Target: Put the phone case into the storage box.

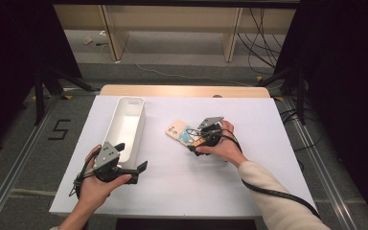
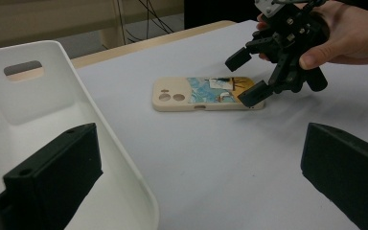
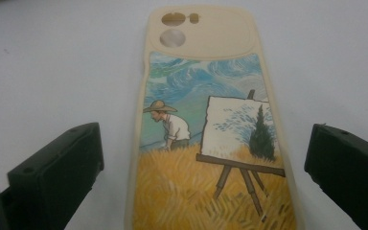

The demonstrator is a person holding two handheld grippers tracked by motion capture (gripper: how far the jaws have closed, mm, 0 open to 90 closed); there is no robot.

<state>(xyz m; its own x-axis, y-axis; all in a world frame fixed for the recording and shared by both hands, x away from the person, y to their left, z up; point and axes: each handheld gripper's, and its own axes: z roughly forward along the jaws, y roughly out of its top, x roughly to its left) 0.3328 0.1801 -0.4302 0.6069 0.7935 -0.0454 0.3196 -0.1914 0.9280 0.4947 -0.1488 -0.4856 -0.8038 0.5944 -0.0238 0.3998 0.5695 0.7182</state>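
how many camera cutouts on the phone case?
3, all at the cream end of the phone case farthest from the right hand-held gripper: two side by side near the corner, one round hole just below them. Its open jaws straddle the case's near end.

the white bin [image 1: 124, 125] stands long on the left half of the table [image 1: 249, 182], its near wall between the left gripper's [image 1: 133, 168] spread jaws. the phone case [image 1: 184, 133] lies flat right of it, a bare strip between them. the right gripper [image 1: 197, 143] sits over the case's near end, jaws wide, bare table on both sides. front and right are bare.
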